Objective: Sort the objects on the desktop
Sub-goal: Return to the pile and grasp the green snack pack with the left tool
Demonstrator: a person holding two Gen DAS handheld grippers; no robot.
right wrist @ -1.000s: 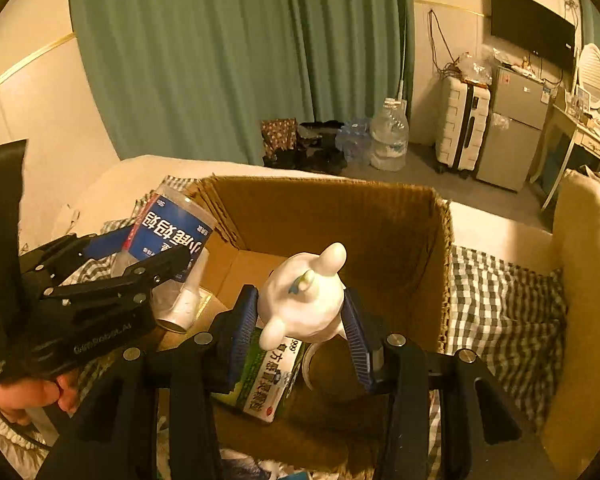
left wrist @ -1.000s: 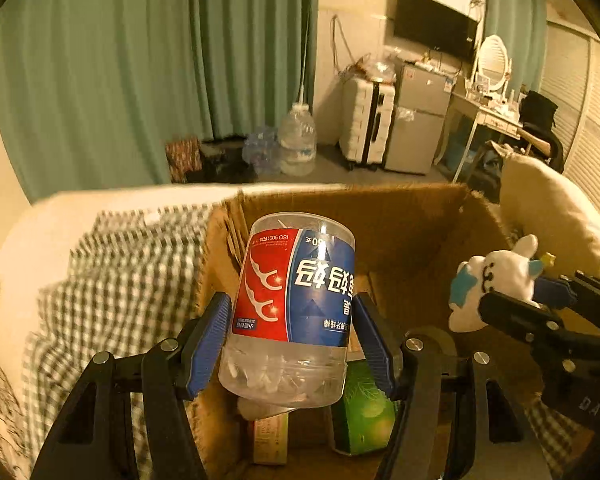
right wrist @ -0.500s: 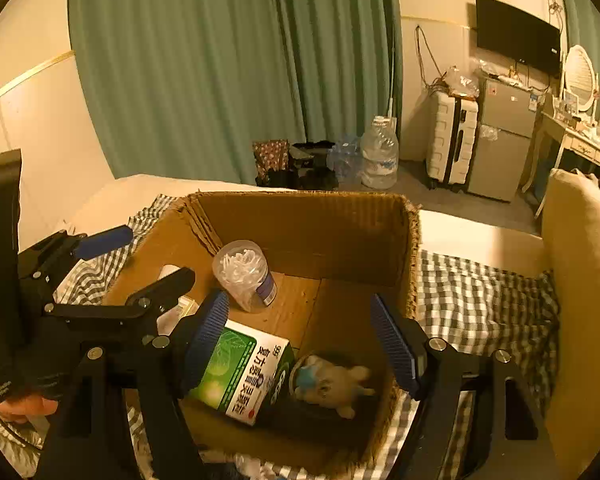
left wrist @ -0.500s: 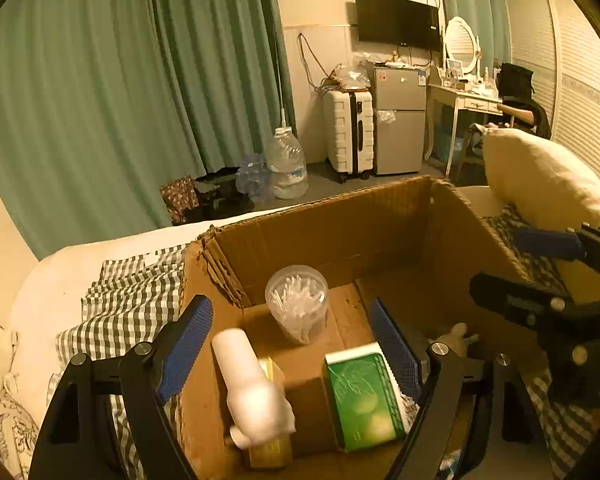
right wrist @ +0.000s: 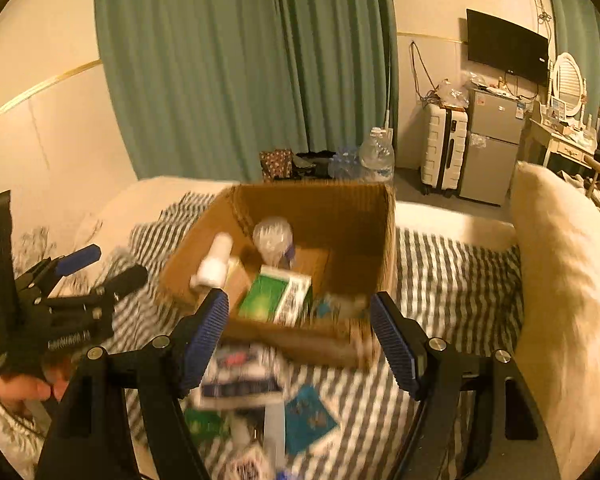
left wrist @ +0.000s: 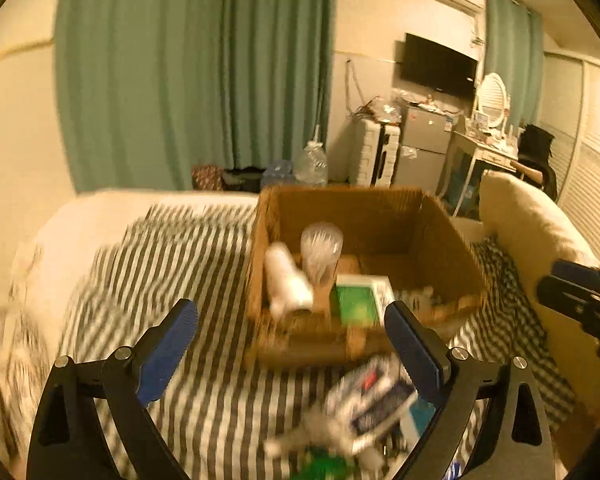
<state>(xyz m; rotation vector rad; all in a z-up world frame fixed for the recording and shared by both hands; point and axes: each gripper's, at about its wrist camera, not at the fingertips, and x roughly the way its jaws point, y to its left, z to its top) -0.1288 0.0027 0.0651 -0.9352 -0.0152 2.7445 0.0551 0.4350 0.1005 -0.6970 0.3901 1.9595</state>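
Left wrist view: the left gripper (left wrist: 290,338) holds nothing, its jaws opening wide above the checked blanket (left wrist: 204,392). Beyond its tips the box (left wrist: 452,256) sits on the blanket toward the far edge of the bed (left wrist: 112,208). Inside the box a clear tub (left wrist: 321,250) stands upright beside a white bottle (left wrist: 287,282) lying tilted and a green carton (left wrist: 358,300). Right wrist view: the right gripper (right wrist: 300,338) is also empty, its jaws spread. Blurred packets (right wrist: 240,376) and a teal card (right wrist: 310,420) lie on the blanket by the near edge. A pillow (right wrist: 572,280) rests along the bed's right edge.
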